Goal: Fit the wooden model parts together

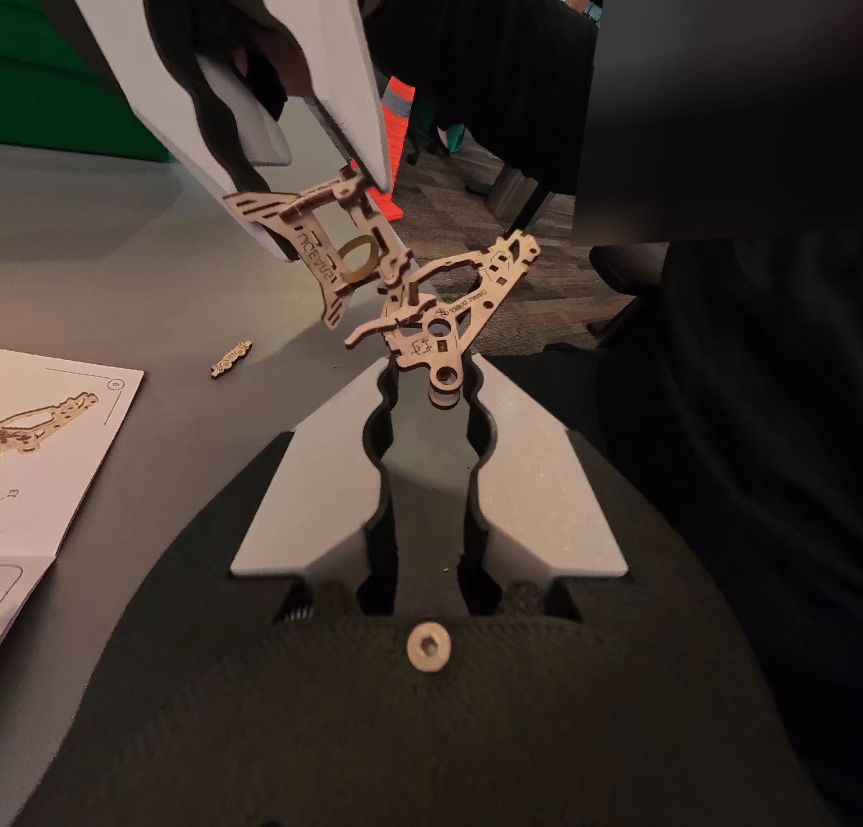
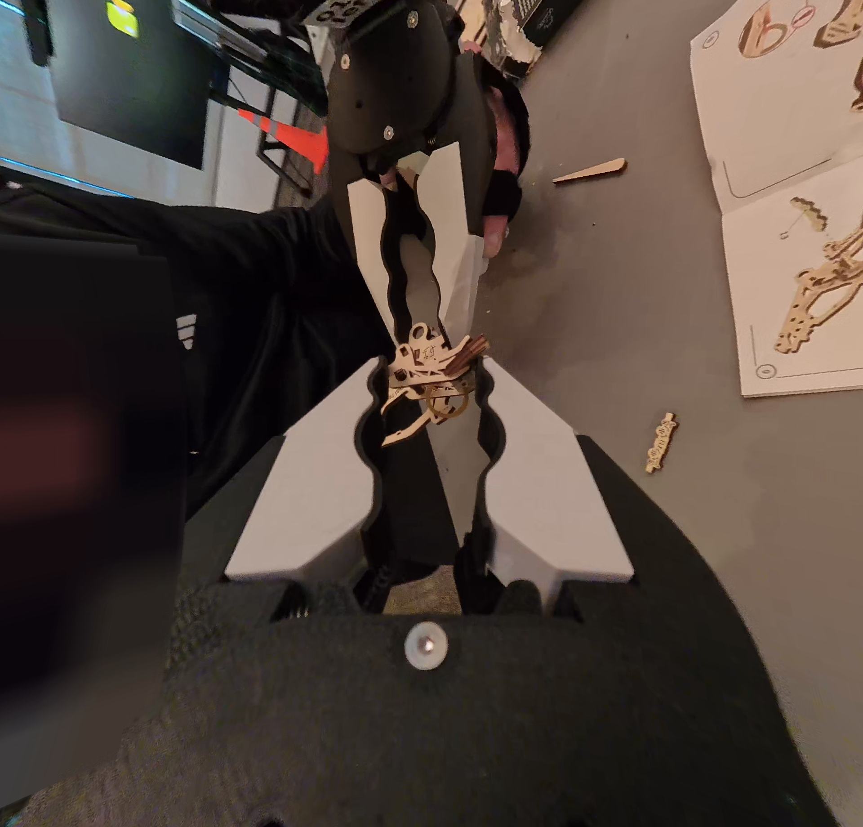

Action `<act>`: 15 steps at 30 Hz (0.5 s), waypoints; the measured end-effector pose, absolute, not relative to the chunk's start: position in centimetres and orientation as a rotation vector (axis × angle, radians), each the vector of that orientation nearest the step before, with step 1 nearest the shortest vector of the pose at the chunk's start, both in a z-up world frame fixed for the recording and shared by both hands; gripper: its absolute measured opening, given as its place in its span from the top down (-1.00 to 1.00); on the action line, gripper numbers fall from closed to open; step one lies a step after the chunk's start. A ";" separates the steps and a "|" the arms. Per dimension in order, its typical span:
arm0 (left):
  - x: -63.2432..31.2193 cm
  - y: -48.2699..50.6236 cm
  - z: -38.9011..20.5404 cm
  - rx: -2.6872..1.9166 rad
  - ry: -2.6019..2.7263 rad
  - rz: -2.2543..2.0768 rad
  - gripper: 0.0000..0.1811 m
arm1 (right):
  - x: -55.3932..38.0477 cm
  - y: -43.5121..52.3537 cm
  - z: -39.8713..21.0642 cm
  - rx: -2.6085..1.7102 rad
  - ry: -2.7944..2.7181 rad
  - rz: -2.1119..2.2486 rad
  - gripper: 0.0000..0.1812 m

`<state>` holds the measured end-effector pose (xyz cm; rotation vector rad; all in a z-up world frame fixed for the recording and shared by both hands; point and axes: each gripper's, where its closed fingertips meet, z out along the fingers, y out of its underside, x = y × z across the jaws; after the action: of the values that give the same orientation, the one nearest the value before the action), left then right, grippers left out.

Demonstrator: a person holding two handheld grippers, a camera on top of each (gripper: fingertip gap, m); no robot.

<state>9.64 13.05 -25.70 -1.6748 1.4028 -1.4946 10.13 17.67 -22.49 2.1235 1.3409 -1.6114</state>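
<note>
— Both grippers are seen closed on wood. By the left gripper (image 1: 432, 370) a flat triangular frame (image 1: 460, 309) is pinched at its lower ringed lug, with the jaws narrow around it. By the right gripper (image 1: 327, 216), which enters the left wrist view from 11 o'clock, a boxy sub-assembly (image 1: 327, 248) is gripped near its top.

— And where are the two parts held?

— Both are held in the air above the grey table (image 1: 140, 267). From the left gripper's tips, the triangular frame's long axis runs up toward 1 o'clock; the sub-assembly lies at about 10 o'clock from the frame, and its lower end is touching or just beside the frame's upper-left corner. Whether a tab is already seated cannot be told.

— Which hand is judged nearer the joint?

— The left one, since its grip sits just under the meeting point. In the right wrist view the parts are bunched between the right gripper's (image 2: 432, 374) tips and overlap too much to separate.

— What else is on the table?

— A small loose wooden piece (image 1: 232, 360) is left at 9 o'clock, well apart, and beyond it an instruction sheet (image 1: 56, 454). A wooden stick (image 2: 589, 171) is seen in the right view.
</note>
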 end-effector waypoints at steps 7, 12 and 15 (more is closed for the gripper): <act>9.6 13.0 -25.2 -1.671 1.383 -1.536 0.72 | 10.2 18.4 -22.3 2.037 1.187 -1.738 0.61; 9.6 12.8 -24.8 -1.653 1.378 -1.557 0.72 | 10.2 18.1 -22.2 2.013 1.189 -1.742 0.62; 9.6 12.7 -24.6 -1.640 1.376 -1.572 0.72 | 10.2 17.8 -21.9 1.999 1.225 -1.743 0.62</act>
<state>9.58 12.65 -24.57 -1.6403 1.3763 -1.5724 10.20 17.79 -21.94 1.9989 1.2255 -1.7426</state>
